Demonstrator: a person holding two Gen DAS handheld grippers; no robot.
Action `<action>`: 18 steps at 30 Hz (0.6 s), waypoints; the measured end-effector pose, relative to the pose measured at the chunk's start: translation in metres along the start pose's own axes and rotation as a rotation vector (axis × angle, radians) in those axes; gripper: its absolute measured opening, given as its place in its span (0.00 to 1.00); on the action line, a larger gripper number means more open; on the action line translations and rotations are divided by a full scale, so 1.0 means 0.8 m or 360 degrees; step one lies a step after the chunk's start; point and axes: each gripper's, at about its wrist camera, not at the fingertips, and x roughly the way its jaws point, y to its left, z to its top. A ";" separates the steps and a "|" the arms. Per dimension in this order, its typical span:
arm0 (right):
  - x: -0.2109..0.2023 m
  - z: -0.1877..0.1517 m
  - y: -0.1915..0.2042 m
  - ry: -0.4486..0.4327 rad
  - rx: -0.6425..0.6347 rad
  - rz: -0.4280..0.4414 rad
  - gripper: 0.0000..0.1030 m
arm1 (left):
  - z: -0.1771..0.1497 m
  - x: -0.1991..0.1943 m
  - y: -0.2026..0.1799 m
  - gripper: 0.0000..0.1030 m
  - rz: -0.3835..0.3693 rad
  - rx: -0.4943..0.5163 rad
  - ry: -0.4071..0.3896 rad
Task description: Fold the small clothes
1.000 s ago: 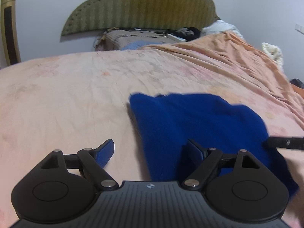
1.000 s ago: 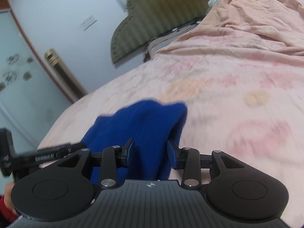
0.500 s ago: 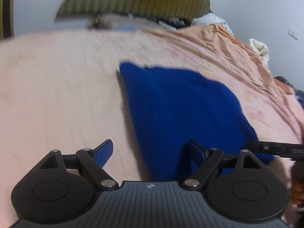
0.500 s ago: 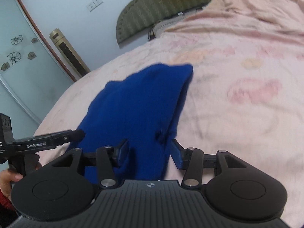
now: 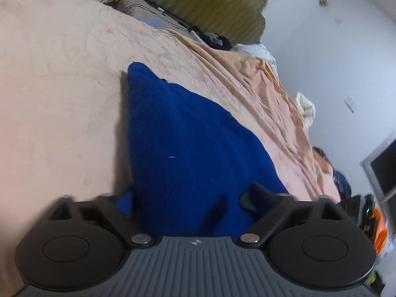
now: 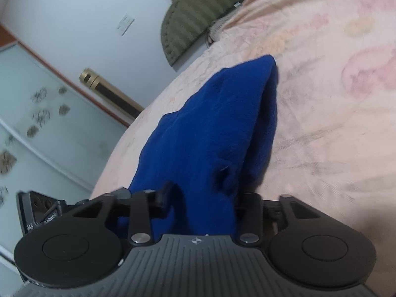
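Observation:
A dark blue knit garment point(image 5: 188, 153) lies folded on a peach bedspread point(image 5: 61, 94). In the left wrist view my left gripper point(image 5: 190, 198) stands open with its jaws wide apart, and the garment's near edge lies between them. In the right wrist view the same blue garment point(image 6: 217, 128) runs from the bed up between the jaws of my right gripper point(image 6: 203, 198), which is open around the cloth's near end. The left gripper's body point(image 6: 42, 212) shows at the lower left of the right wrist view.
A green padded headboard point(image 5: 210, 2) and a pile of bedding and clothes point(image 5: 158, 17) stand at the head of the bed. A wall runs along the right, with a monitor point(image 5: 383, 170). A glass wardrobe door point(image 6: 37, 128) is on the left.
Both grippers have moved in over the blue garment's near edge, so the cloth now lies between the jaws of each. The views have tilted and the garment fills more of each frame.

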 end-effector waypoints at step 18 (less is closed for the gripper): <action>-0.018 -0.055 0.044 0.0065 0.0252 0.0071 0.20 | -0.023 -0.073 -0.002 0.22 0.0147 0.0114 0.0123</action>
